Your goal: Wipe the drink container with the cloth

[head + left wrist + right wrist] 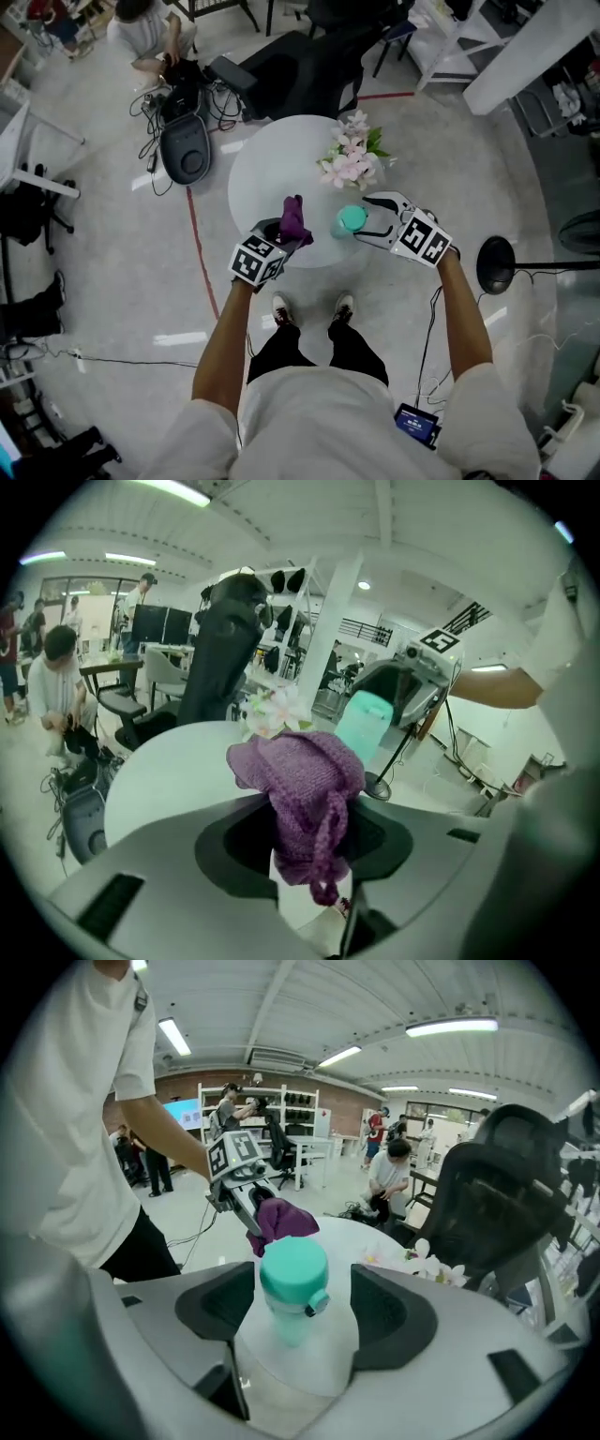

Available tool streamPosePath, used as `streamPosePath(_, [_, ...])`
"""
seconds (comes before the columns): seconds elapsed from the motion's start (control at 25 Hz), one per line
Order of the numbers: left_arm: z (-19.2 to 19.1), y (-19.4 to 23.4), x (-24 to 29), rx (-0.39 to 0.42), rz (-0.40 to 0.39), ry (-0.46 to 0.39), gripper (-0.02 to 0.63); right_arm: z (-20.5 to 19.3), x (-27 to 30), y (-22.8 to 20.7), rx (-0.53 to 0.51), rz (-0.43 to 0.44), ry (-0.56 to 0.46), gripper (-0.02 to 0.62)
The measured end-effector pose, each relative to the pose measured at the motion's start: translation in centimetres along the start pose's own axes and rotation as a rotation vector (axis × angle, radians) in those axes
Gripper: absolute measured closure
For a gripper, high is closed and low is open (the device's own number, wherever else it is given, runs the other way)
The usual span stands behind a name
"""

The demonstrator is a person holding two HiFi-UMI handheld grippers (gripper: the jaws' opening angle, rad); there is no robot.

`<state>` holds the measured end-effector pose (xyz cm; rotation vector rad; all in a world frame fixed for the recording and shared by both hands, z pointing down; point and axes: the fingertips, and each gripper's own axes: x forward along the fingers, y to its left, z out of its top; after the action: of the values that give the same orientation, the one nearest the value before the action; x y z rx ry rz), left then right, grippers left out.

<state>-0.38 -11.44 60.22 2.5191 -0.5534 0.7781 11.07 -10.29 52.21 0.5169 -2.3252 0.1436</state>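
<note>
A mint-green drink container (352,220) with a round lid stands upright on the white round table (267,164), near its front edge. My right gripper (372,217) is open around it. In the right gripper view the container (293,1283) sits between the two jaws of the right gripper (295,1326) with a gap on each side. My left gripper (287,234) is shut on a purple knitted cloth (294,219), held just left of the container and apart from it. In the left gripper view the cloth (305,780) bunches out of the jaws, with the container (364,726) behind it.
A bunch of pink and white flowers (352,157) stands on the table behind the container. A black office chair (300,70) is at the table's far side. A black round stand base (494,264) sits on the floor at right. Cables and a seated person (150,33) are at far left.
</note>
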Motion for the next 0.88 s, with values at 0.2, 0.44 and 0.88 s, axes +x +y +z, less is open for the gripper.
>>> streamPosePath(0.2, [6.0, -0.4, -5.6, 0.080, 0.044, -0.116, 0.430, 3.0, -6.3, -2.0, 0.122, -0.167, -0.164, 0.288])
streamPosePath(0.44, [15.5, -1.0, -12.0, 0.167, 0.163, -0.308, 0.430, 7.1, -14.5, -6.0, 0.244, -0.541, -0.323, 0.570])
streamPosePath(0.88, [27.5, -6.1, -21.6, 0.370, 0.294, -0.516, 0.430, 15.6, -22.3, -4.8, 0.195, -0.736, -0.404, 0.581])
